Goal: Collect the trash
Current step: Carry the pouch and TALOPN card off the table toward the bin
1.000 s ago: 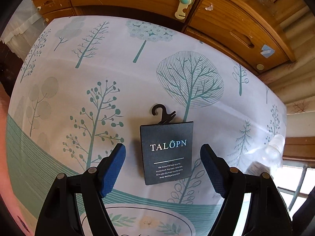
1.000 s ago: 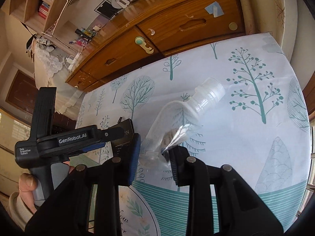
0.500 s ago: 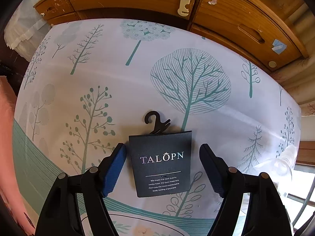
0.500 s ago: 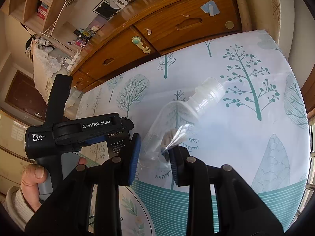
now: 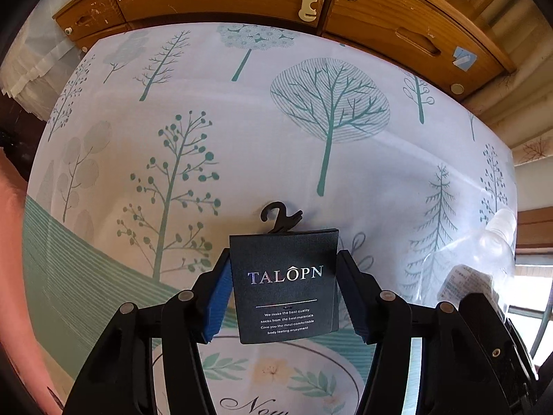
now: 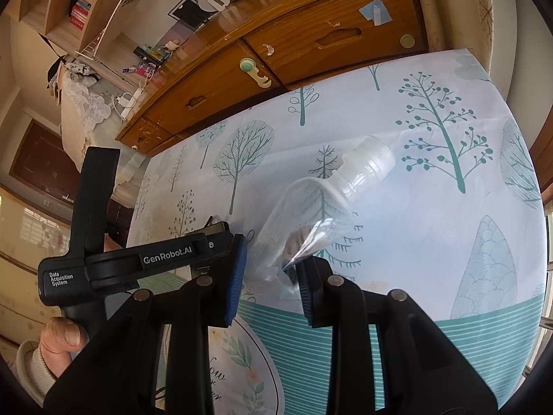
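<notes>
Left wrist view: I'm looking straight down w/ my left tongs point(image 5: 284, 288) over the black card tag point(image 5: 284, 280), the one w/ the small plastic hook point(image 5: 279, 219) at its top. It's lying flat on the tree-print cloth of the worktop point(image 5: 242, 145), near the front edge. My jaws have just been closing and are now bracketing the tag's two long sides, blue pads point(image 5: 217, 302) right at the edges; can't tell if they're pressing yet, so I'm calling it not gripped. Handling, imo: thin card, v. light, stiff across its face but it'll bow or pop up if squeezed edge-on. Flat on cloth, so little to get under. I'm thinking mid-length on the long edges is the spot, firm but gentle, or else the hook end, which sits a bit proud.

Right wrist view: my right tongs point(image 6: 271, 276) are narrowed down on the bottom corner of a clear plastic spout pouch point(image 6: 311, 214), film crumpled between the pads, white screw cap point(image 6: 371, 159) pointing away across the cloth. Looks empty, so light; the film is soft and slippery, prob. sliding out if I slacken. The gathered corner is holding OK; the stiff spout neck would be the surer place. My left tool point(image 6: 121, 263) is showing at left, a hand point(image 6: 60, 337) around its handle.
</notes>
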Demonstrator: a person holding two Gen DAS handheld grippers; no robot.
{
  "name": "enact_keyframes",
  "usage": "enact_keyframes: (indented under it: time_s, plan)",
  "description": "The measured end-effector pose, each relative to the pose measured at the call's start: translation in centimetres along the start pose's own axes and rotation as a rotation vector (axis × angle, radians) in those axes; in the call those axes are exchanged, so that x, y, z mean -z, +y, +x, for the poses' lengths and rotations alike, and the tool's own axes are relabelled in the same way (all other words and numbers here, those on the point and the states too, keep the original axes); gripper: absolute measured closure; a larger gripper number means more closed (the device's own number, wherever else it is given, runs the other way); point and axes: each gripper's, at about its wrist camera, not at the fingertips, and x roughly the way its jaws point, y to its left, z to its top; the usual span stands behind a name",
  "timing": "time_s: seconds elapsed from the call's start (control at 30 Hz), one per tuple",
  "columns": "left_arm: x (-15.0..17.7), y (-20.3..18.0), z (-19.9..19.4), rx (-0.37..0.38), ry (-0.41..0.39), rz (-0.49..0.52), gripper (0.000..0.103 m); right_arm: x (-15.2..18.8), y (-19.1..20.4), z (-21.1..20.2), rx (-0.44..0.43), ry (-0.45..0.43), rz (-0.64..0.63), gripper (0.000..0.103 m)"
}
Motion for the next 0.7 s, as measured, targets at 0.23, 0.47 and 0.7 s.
enact_keyframes:
  time_s: [0.23,0.47,0.7]
  plan:
    - [5.0,2.9,-4.3,0.057,-0.027,0.012,0.044,3.0,2.3,-2.0,-0.004,0.010,-0.040,0.078]
    - [12.7,7.7,-9.7,0.087,-0.061,0.041,0.044,10.5,6.0,-5.0,-0.011,0.050,-0.066,0.078]
    - [23.6,16.2,-13.8,0.163,-0.084,0.053,0.044,21.8,12.3,-9.1,0.007,0.069,-0.107,0.078]
